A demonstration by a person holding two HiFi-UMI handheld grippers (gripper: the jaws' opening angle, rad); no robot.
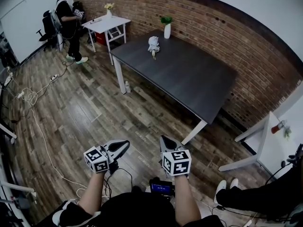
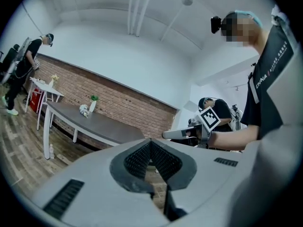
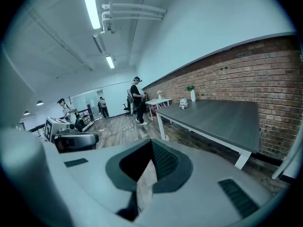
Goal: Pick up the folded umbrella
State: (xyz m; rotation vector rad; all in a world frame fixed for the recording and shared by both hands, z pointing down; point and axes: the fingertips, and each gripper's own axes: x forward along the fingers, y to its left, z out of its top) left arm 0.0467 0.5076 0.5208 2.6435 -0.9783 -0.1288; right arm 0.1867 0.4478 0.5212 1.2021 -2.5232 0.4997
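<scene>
The folded umbrella [image 1: 153, 45] is a small white bundle lying near the far end of the dark table [image 1: 189, 79], beside a white vase. It also shows small and far off in the left gripper view [image 2: 84, 109] and the right gripper view [image 3: 183, 103]. Both grippers hover low over the wood floor, well short of the table. My left gripper [image 1: 124, 144] [image 2: 150, 142] has its jaws together and nothing in them. My right gripper [image 1: 163, 139] [image 3: 151, 143] is shut and empty too. Each gripper shows in the other's view, the right one [image 2: 168, 135] and the left one [image 3: 92, 137].
A white vase with a green plant [image 1: 167, 28] stands at the table's far edge. A small white table [image 1: 105, 23] and a standing person [image 1: 70, 22] are at the far left. Cables [image 1: 33, 98] trail over the floor. A bottle [image 1: 127, 86] stands by a table leg. Another person's feet [image 1: 227, 186] are at the right.
</scene>
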